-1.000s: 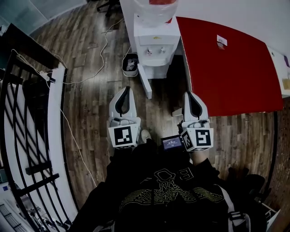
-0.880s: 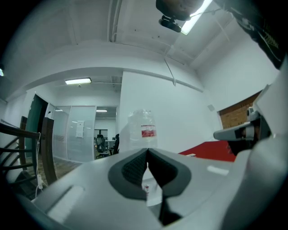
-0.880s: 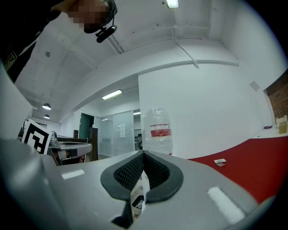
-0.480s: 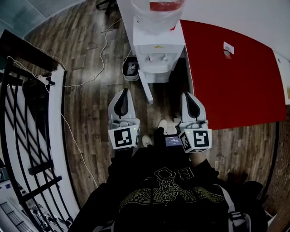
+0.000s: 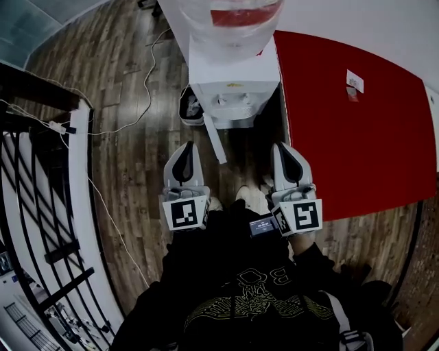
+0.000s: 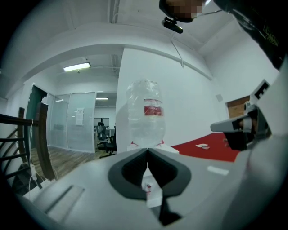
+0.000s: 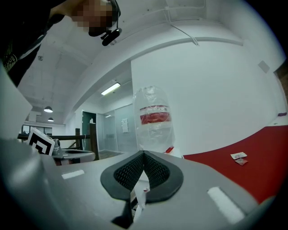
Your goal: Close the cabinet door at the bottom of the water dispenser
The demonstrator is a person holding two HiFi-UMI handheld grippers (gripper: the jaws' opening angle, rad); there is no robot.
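A white water dispenser (image 5: pixel 233 82) with a clear bottle (image 5: pixel 230 20) stands at the top of the head view. Its bottom cabinet door (image 5: pixel 215 140) hangs open, swung out toward me as a thin white edge beside the dark cabinet opening. My left gripper (image 5: pixel 184 147) is shut and empty, just left of the door's free end. My right gripper (image 5: pixel 284 147) is also shut and empty, right of the opening. Both point level at the dispenser. The bottle (image 6: pixel 145 114) rises above the shut left gripper (image 6: pixel 147 150), and the bottle (image 7: pixel 155 119) above the shut right gripper (image 7: pixel 144 153).
A red table (image 5: pixel 343 123) adjoins the dispenser on the right. A small bin (image 5: pixel 191 106) and a floor cable (image 5: pixel 147 89) lie to its left. A black railing (image 5: pixel 41 206) runs along the left side. My shoes (image 5: pixel 243 194) stand just before the door.
I have stepped toward the dispenser with both grippers; it now looms larger and closer in the head view. The door still hangs open. Both grippers stay shut.
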